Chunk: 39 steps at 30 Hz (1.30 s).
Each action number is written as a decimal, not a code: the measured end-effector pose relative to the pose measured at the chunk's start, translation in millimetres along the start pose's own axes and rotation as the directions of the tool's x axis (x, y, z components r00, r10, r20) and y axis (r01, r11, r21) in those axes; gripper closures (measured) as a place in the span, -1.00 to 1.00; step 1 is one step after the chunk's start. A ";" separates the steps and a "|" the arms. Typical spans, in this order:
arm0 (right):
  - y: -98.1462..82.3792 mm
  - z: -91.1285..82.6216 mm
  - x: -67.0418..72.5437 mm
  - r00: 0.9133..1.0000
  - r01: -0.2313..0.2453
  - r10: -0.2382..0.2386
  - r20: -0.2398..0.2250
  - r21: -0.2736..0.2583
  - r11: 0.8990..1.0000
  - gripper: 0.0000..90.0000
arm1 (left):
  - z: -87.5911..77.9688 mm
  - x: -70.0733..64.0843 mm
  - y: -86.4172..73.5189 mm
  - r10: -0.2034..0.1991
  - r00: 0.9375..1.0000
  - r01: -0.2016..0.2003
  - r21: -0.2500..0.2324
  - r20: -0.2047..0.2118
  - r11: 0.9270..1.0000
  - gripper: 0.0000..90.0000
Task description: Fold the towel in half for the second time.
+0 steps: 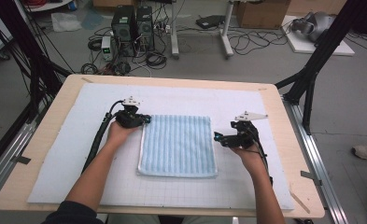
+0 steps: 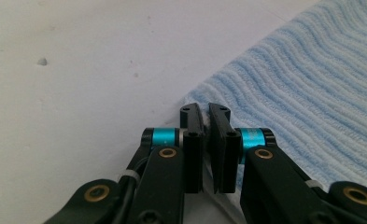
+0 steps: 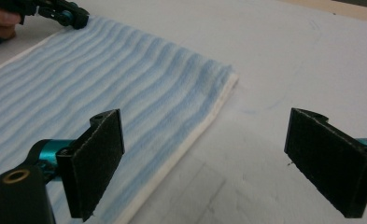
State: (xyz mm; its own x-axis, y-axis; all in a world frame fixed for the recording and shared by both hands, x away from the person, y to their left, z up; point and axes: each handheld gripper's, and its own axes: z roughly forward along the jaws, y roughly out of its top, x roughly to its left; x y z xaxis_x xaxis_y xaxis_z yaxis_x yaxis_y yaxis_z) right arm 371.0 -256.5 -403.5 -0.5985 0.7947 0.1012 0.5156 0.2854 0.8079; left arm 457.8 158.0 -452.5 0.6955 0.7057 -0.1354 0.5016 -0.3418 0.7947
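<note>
Towel (image 1: 179, 145) lies flat, folded, mid-surface (image 1: 69, 154) on the white mat. Left gripper (image 1: 146, 119) sits at the towel's far-left corner, jaws pinched together on the corner edge; in the left gripper view a sliver of white hem shows between the pads (image 2: 193, 140). Right gripper (image 1: 217, 136) is just beside the towel's right edge, jaws wide apart, nothing between them; in the right gripper view one pad is over the towel edge, the other over bare mat.
</note>
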 end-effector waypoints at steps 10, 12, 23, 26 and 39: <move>32.5 48.4 -11.7 1.000 -0.008 0.009 -0.007 0.074 0.997 -0.61 | -0.2 -0.7 0.0 0.009 1.000 -0.009 0.004 -0.004 1.000 0.87; 35.0 56.1 -14.4 1.000 -0.005 0.005 0.007 0.088 0.996 -0.53 | -0.1 -1.0 -0.2 0.009 1.000 -0.009 0.001 -0.004 1.000 0.87; 35.8 90.8 -19.0 1.000 -0.005 0.004 0.004 0.160 0.987 -0.01 | 0.0 -2.0 -0.2 0.014 1.000 -0.014 0.000 -0.010 1.000 0.87; 32.3 97.8 -19.9 1.000 -0.013 0.014 -0.001 0.181 0.983 0.07 | -0.1 -2.2 -0.2 0.018 1.000 -0.018 0.001 -0.011 1.000 0.87; 35.1 100.3 -9.9 0.996 0.092 -0.094 -0.002 0.210 0.973 0.85 | -1.4 0.8 0.1 -0.020 1.000 0.020 -0.012 -0.003 1.000 0.88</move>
State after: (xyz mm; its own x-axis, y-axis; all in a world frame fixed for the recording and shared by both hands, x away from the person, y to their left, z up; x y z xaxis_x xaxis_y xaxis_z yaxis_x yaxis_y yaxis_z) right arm 456.5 -200.5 -434.4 -0.6458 0.7630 0.0262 0.5754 0.4639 0.6736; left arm 457.7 159.4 -451.7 0.6838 0.7142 -0.1493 0.5089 -0.3202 0.7990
